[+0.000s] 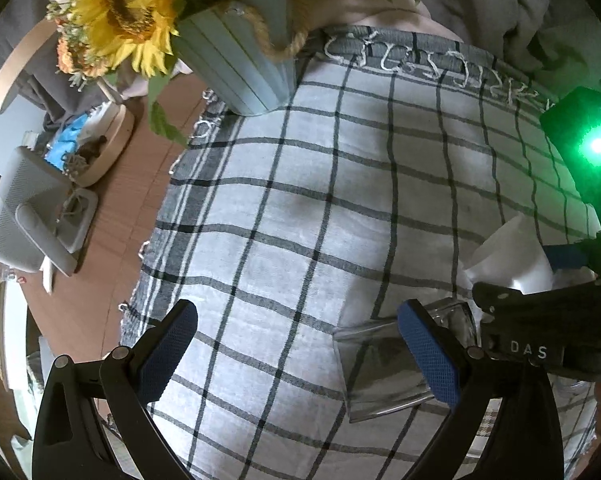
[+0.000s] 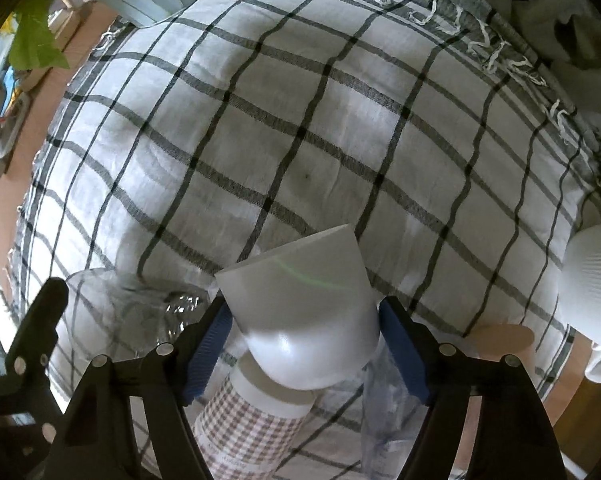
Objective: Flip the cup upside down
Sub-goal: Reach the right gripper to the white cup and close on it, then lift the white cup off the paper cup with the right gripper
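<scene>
My right gripper [image 2: 304, 328] is shut on a white cup [image 2: 304, 300], held above the checked cloth [image 2: 300, 120] with its rim tilted away and down. In the left wrist view the same white cup [image 1: 512, 256] shows at the right edge, between the other gripper's fingers. My left gripper [image 1: 300, 344] is open and empty over the cloth [image 1: 300, 200]. A clear glass [image 1: 384, 368] lies on its side right behind its right finger [image 1: 428, 352].
A checked paper cup [image 2: 252, 432] and the clear glass [image 2: 140, 312] lie below the white cup. A blue pot with sunflowers [image 1: 236, 64] stands at the cloth's far left corner. A white ribbed pot [image 2: 596, 280] is at the right. A wooden tray [image 1: 100, 152] sits on the table.
</scene>
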A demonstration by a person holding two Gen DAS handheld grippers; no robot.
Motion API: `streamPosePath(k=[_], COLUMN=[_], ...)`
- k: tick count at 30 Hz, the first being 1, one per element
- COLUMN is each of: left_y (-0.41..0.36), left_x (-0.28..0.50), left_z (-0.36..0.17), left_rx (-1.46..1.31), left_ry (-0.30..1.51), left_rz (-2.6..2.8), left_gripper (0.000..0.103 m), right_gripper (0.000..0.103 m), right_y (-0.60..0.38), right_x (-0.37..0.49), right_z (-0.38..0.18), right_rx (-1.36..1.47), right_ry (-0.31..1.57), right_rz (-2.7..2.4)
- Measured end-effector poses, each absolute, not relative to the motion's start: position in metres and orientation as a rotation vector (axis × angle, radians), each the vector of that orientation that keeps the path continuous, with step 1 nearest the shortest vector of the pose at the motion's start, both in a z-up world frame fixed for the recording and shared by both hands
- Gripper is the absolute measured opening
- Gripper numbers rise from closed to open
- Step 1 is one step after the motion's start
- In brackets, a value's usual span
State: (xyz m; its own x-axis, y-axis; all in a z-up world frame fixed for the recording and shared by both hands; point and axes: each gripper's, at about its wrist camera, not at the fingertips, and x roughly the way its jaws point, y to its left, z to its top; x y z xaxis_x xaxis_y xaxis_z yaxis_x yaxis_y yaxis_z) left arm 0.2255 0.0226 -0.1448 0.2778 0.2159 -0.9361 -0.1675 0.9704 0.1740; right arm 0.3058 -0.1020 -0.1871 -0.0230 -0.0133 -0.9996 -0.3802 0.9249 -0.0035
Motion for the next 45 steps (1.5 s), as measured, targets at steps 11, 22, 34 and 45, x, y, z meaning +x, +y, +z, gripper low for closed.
streamPosePath(k=[11, 22, 34, 45], left_y=[0.022, 0.03, 0.016, 0.029], left_x=[0.224, 0.204, 0.153, 0.109], left_z=[-0.137, -0.105, -0.084, -0.102], left_rx=[0.057, 0.023, 0.054, 0.078], left_ry=[1.241, 1.176, 1.133, 1.16], left_rz=[0.237, 0.177, 0.069, 0.059], left_gripper=[0.102, 0.102, 0.102, 0.102], right_gripper=[0.074, 0.074, 0.074, 0.074], right_y=[-0.105, -0.122, -0.159, -0.163], right_x=[0.289, 0.258, 0.162, 0.087], right_z=[-0.185, -0.122, -0.077, -0.1], right_rx=[-0.286, -0.172, 0.065, 0.25], right_ry=[1.518, 1.402, 1.288, 1.282], right_rz=[0.274, 0.186, 0.079, -0.009])
